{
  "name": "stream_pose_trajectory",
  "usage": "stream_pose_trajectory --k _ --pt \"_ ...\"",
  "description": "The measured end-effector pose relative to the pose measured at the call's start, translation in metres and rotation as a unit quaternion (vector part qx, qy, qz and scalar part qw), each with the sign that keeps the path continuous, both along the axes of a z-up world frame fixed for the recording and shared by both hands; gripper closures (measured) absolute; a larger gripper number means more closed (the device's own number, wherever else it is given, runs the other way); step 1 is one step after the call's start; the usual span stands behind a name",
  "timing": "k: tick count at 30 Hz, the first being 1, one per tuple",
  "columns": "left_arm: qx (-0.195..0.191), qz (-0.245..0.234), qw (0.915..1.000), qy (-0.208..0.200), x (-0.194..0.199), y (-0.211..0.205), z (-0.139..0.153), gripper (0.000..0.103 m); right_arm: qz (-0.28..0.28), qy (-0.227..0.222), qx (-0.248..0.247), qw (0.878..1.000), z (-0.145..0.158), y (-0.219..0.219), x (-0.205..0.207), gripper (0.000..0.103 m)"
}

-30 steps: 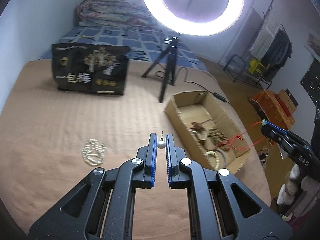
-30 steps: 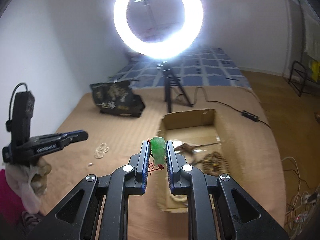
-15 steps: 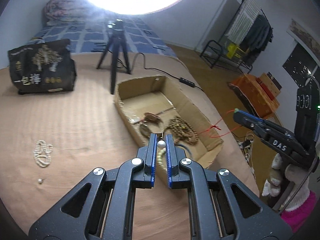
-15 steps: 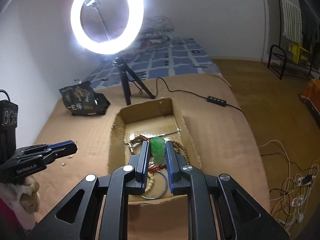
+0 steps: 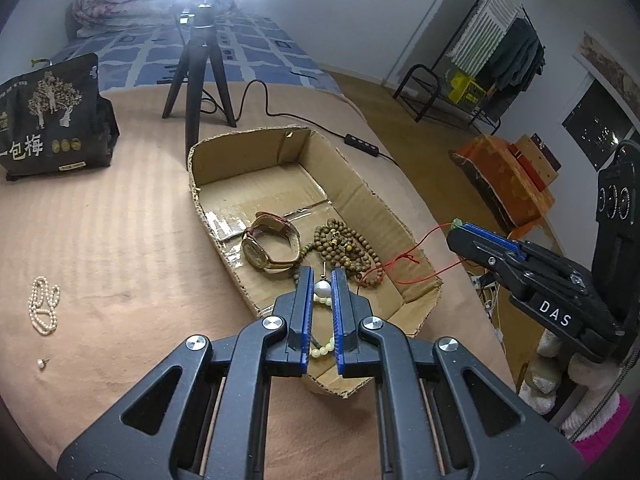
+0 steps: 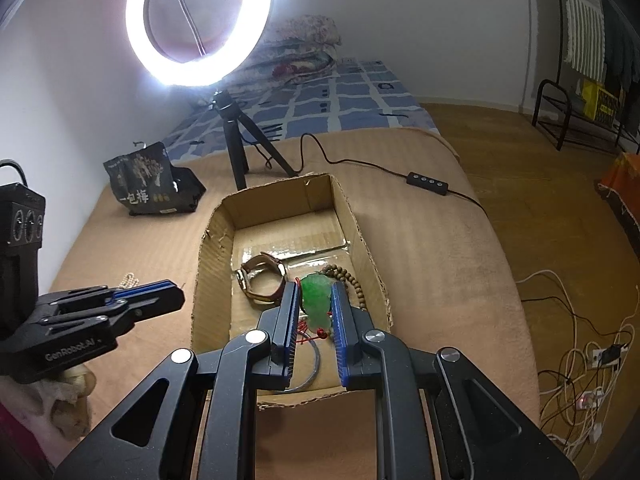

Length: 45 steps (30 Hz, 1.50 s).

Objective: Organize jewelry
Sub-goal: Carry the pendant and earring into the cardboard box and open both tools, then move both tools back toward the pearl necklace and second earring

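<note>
In the left wrist view, the left claw [image 5: 322, 280] is nipped tight on a pearl earring [image 5: 322, 289], the round pearl caught between the blue pads with its thin pin sticking up above them. The claw hangs over the near end of an open cardboard box [image 5: 384, 208] that rests on a tan bed cover [image 5: 120, 248]. Inside the box lie a gold watch with a brown strap [image 5: 270, 246], a heap of brown wooden beads [image 5: 346, 242] and a string of pale green beads [image 5: 324, 346] partly hidden behind the claw. Out on the cover, well left of the box, sit a white pearl strand [image 5: 43, 310] and, nearer the camera, a second small pearl earring [image 5: 41, 363]. A black printed bag [image 5: 52, 120] stands farther back on the left, and a tripod [image 5: 198, 60] stands just behind the box. At the right edge the right claw [image 5: 464, 229] appears, a red cord [image 5: 404, 258] trailing from its tip down over the box's right wall.

In the right wrist view, the right claw [image 6: 316, 304] is closed on a green jade pendant [image 6: 316, 305], pads pressed against both its sides, with red cord knotted below it. It hovers above the box's [image 6: 212, 248] near half, close to the watch [image 6: 262, 282] and the brown beads [image 6: 348, 276]. A thin metal ring [image 6: 314, 364] lies on the box floor under the claw. The left claw [image 6: 176, 298] reaches in from the left, beside the box's left wall. A lit ring light [image 6: 198, 20] glows above the tripod [image 6: 236, 140].
</note>
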State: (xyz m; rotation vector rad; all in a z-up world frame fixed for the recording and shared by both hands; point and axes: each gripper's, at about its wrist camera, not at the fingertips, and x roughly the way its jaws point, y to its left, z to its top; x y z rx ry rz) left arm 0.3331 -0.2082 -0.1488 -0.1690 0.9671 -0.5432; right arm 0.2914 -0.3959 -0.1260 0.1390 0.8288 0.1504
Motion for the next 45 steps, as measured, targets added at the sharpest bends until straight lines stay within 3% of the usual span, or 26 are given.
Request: stream_pose_trajectory --k 4,7,8,28,37,45 --pt "0.008 -0.003 1.0 0.003 -0.001 -0.004 -0.003 0.096 -0.003 0.005 -0.004 1.0 -0.001 0.001 0.002 0.088" --pt "0.006 -0.001 1.0 0.008 0.0 -0.002 -0.005 0.072 -0.006 0.003 -0.007 1.0 -0.001 0.0 0.001 0.065" --pt "0.005 0.001 1.0 0.006 0.0 -0.002 -0.004 0.072 -0.008 0.0 -0.008 1.0 0.0 0.0 0.001 0.057" --pt "0.039 0.018 0.9987 -0.028 -0.01 0.028 0.013 0.072 -0.011 -0.012 -0.005 1.0 0.009 0.012 -0.003 0.054" --pt "0.063 0.06 0.9954 -0.041 -0.004 0.081 0.021 0.072 0.008 -0.025 0.004 1.0 0.018 0.043 -0.002 0.053" --pt "0.097 0.113 0.9883 -0.035 0.005 0.145 0.016 0.071 0.05 -0.023 0.004 0.999 0.015 0.09 0.004 0.042"
